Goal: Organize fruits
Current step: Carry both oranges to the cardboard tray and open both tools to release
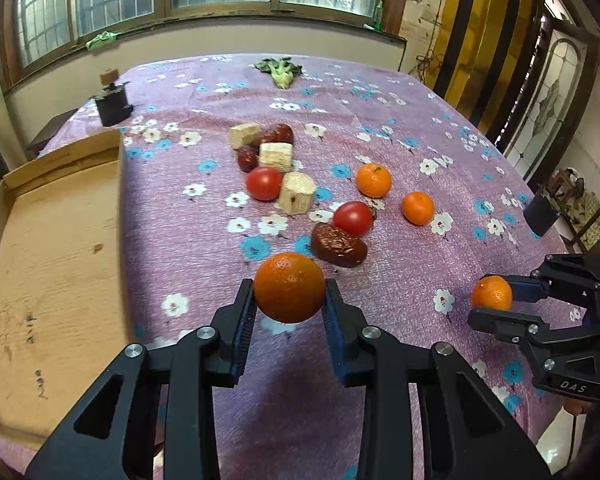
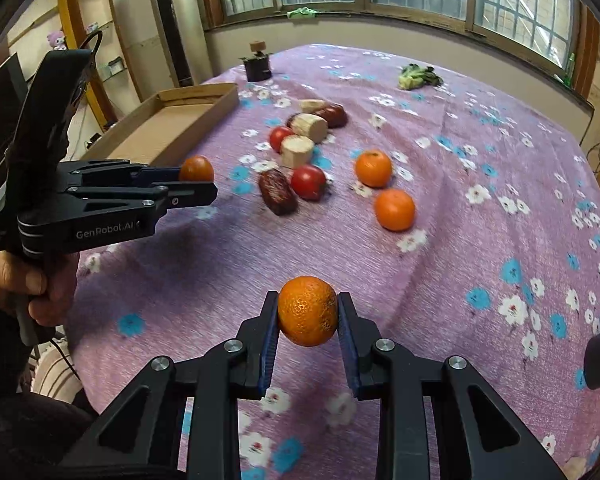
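My left gripper (image 1: 290,300) is shut on an orange (image 1: 289,287) and holds it above the purple flowered cloth; it also shows in the right wrist view (image 2: 198,182) with its orange (image 2: 196,168). My right gripper (image 2: 308,312) is shut on a second orange (image 2: 307,310), seen from the left wrist view at the right (image 1: 491,298). Two more oranges (image 1: 373,180) (image 1: 418,208), two tomatoes (image 1: 263,183) (image 1: 353,218), red dates (image 1: 338,245) and pale cut chunks (image 1: 296,198) lie mid-table.
A shallow wooden tray (image 1: 52,248) sits at the table's left edge, also in the right wrist view (image 2: 172,128). A leafy green vegetable (image 1: 280,70) and a small dark pot (image 1: 112,102) stand at the far side. Windows run behind.
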